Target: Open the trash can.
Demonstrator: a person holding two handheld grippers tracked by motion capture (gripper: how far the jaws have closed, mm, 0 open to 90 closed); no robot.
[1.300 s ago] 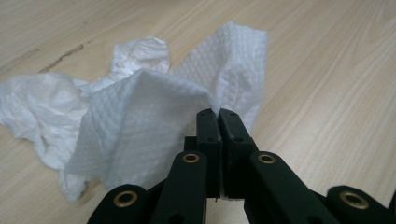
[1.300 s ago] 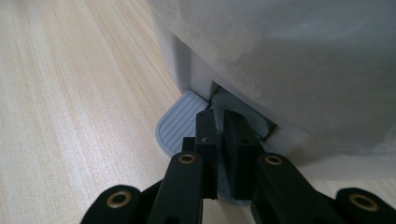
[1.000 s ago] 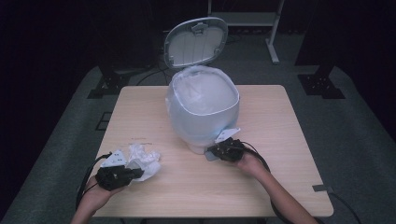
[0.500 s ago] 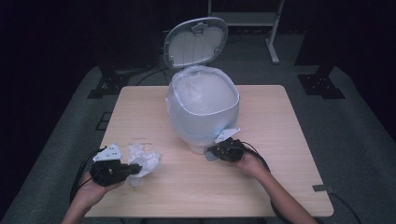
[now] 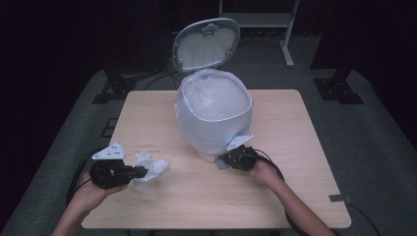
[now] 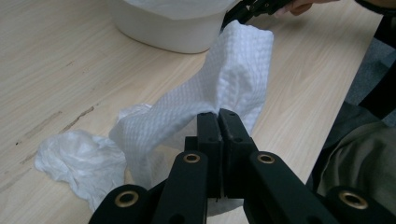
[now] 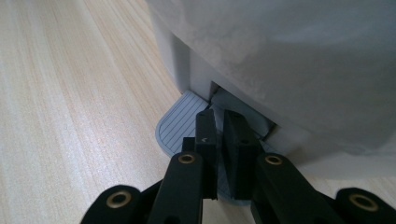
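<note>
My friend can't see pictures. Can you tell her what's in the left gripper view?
The left gripper is shut on a white paper towel, lifting it off a wooden table. A crumpled white wad lies on the table beside it, and a white bin stands behind.

Left gripper (image 5: 140, 171): black body, grey three-cornered plate on top, black cable trailing from it. Right gripper (image 5: 222, 159): same build, plate and cable alike. In both gripper views, two flat black jaws on black link arms, brass-coloured rivets at the pivots, small screws near the jaw tips. Forearms bare, no sleeves.
</note>
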